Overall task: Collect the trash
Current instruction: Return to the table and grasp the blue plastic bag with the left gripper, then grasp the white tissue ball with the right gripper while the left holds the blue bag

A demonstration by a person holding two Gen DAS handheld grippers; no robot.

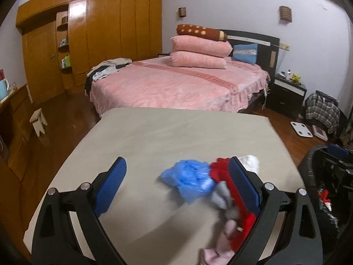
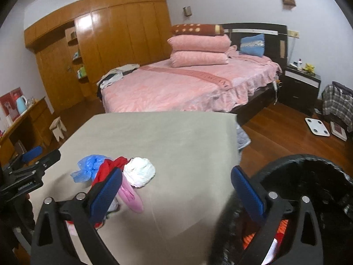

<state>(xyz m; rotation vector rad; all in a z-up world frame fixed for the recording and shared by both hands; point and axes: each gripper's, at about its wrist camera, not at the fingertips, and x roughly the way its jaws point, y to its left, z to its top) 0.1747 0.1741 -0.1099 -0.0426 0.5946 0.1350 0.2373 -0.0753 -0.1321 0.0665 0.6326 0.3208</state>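
Observation:
A heap of trash lies on the beige-covered table (image 1: 154,132): a blue plastic bag (image 1: 189,178), a red piece (image 1: 218,170), a white crumpled wad (image 1: 250,163), a grey scrap (image 1: 220,194) and a pink piece (image 1: 220,243). My left gripper (image 1: 176,176) is open just above the table, the blue bag lying between its fingers and the right finger over the red piece. My right gripper (image 2: 176,190) is open and empty, with the blue bag (image 2: 88,167), the white wad (image 2: 139,172) and the pink piece (image 2: 130,196) by its left finger. A black bin (image 2: 308,187) stands right of the table.
The black bin (image 1: 320,176) holds red and white bits. Behind the table (image 2: 165,137) is a pink bed (image 2: 187,84) with stacked pillows. A wooden wardrobe (image 1: 99,33), a small stool (image 1: 38,121), a nightstand (image 1: 289,90) and white scales (image 2: 317,127) on the wood floor surround it.

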